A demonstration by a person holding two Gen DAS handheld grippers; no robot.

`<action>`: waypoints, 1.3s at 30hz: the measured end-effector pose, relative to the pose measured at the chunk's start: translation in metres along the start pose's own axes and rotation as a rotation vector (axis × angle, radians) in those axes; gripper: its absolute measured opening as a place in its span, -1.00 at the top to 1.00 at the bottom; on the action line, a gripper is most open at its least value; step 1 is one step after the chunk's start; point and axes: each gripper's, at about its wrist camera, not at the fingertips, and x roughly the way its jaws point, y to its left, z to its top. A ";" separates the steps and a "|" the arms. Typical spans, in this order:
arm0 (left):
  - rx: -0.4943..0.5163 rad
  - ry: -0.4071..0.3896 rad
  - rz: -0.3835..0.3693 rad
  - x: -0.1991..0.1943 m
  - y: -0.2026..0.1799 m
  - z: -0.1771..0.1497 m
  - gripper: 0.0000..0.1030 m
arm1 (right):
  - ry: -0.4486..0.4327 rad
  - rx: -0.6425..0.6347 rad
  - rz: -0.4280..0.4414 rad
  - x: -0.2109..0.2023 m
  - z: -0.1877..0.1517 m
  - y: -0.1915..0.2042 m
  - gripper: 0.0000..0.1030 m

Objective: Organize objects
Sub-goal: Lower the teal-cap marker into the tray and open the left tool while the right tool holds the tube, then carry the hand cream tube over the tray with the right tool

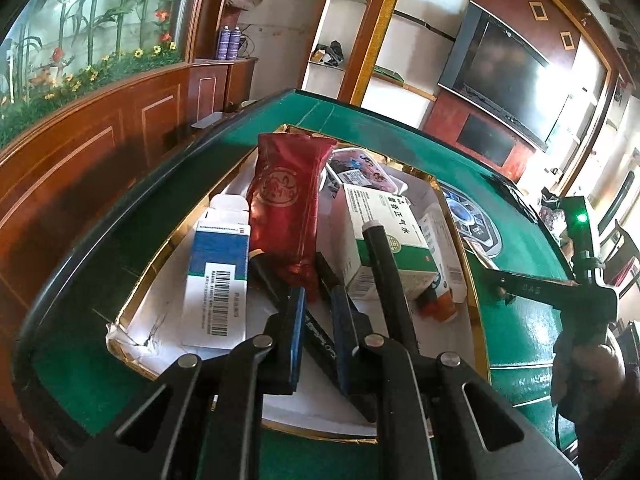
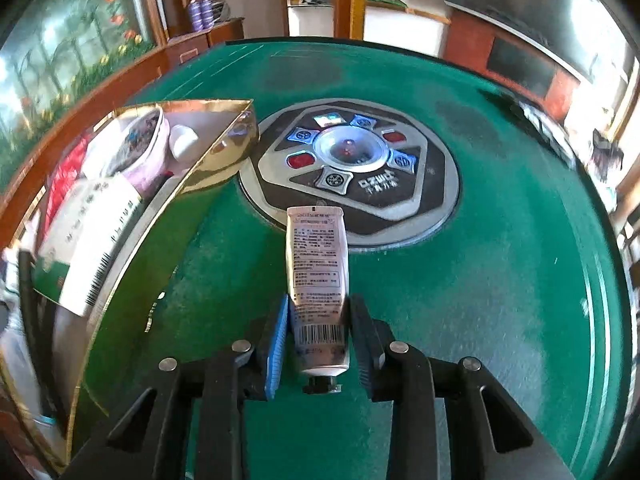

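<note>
- While the left gripper (image 1: 316, 276) holds its jaws clamped on the lower end of a red foil packet (image 1: 290, 204), that packet stands upright over the gold-rimmed box (image 1: 472, 280).
- Inside the gold-rimmed box, a blue-and-white carton (image 1: 218, 276) lies left of the packet, and a green-and-white medicine box (image 1: 384, 240) lies right of it.
- A black pen (image 1: 386, 280) leans across the medicine box, and a round patterned tub (image 1: 360, 170) sits at the box's far end.
- Right of the gold-rimmed box, on the green worktop (image 2: 500, 280), the right gripper (image 2: 320, 320) has its jaws around a white tube (image 2: 318, 272); the right pad touches it, and a slight gap shows at the left pad.
- The tube's crimped end reaches the silver centre console (image 2: 440, 208).
</note>
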 end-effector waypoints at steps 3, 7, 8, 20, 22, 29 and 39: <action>-0.004 -0.012 -0.006 -0.003 0.001 0.000 0.76 | -0.010 0.059 0.050 -0.010 -0.006 -0.008 0.38; -0.005 -0.022 -0.004 -0.007 0.000 0.000 0.76 | -0.057 0.104 0.123 -0.030 -0.010 -0.013 0.37; -0.007 -0.024 -0.005 -0.008 0.001 0.000 0.76 | -0.071 0.109 0.137 -0.035 -0.011 -0.013 0.37; -0.018 -0.048 -0.018 -0.016 0.000 -0.001 0.76 | -0.224 0.018 0.223 -0.108 0.007 0.045 0.88; -0.017 -0.045 -0.028 -0.015 -0.001 -0.001 0.76 | -0.158 0.043 0.101 -0.081 0.017 0.037 0.26; -0.004 -0.044 -0.055 -0.013 -0.001 -0.003 0.76 | 0.025 0.079 -0.057 0.014 0.045 0.008 0.00; 0.006 -0.079 -0.078 -0.014 0.006 -0.001 0.66 | 0.012 0.020 -0.129 0.027 0.039 0.031 0.35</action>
